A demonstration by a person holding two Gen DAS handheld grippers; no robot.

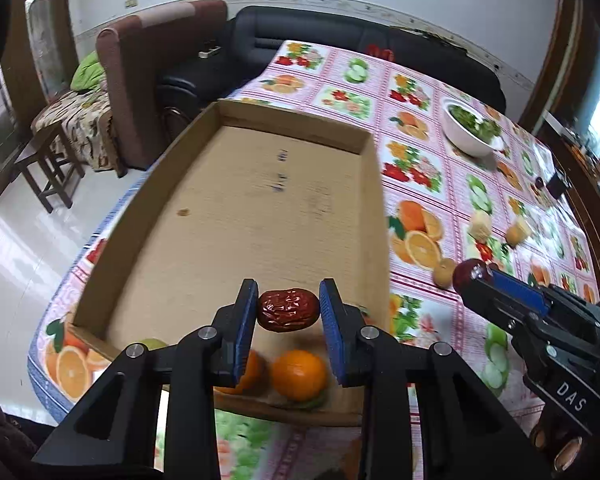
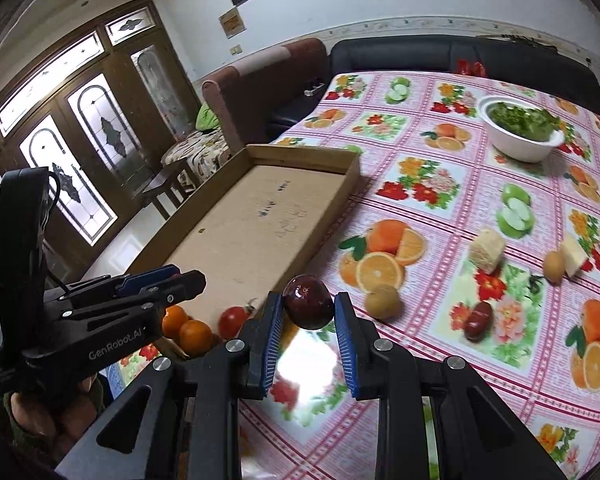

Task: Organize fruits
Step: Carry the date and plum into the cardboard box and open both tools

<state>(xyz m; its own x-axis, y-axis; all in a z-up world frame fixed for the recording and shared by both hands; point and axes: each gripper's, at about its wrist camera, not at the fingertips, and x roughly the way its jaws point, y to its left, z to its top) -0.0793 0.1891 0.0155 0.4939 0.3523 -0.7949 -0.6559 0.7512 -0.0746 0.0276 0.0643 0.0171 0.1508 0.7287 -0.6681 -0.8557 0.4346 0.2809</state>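
Left wrist view: my left gripper (image 1: 288,307) has its blue-padded fingers (image 1: 247,320) pinched on a wrinkled dark red jujube date (image 1: 288,309), held in the air over the near end of the shallow brown cardboard tray (image 1: 112,256). Two round oranges (image 1: 299,374) sit in the tray's near corner below the date; a green fruit (image 1: 153,344) peeks out beside them, kind unclear. The tray lies along the table's left edge on the pink fruit-print tablecloth (image 1: 420,128). At right, my right gripper (image 1: 474,274) comes in with something dark red at its tips.

Right wrist view: right gripper (image 2: 309,307) is clamped on a glossy dark red round fruit (image 2: 309,307), maybe a plum, lifted just off the tray's near right corner. In the tray's near end I see the oranges (image 2: 195,336) and a red tomato (image 2: 234,321). Loose on the cloth: a tan round fruit (image 2: 383,301), another dark red date (image 2: 478,320), a smaller tan fruit (image 2: 554,265), two pale cake-like blocks (image 2: 487,255). A white bowl of greens (image 2: 520,148) stands toward the far right.

Step, I judge: both hands carrying fruit to the tray. Next: lower the date beside the oranges, spread the fingers, then swing the right fruit left over the rim and release without knocking the tomato.
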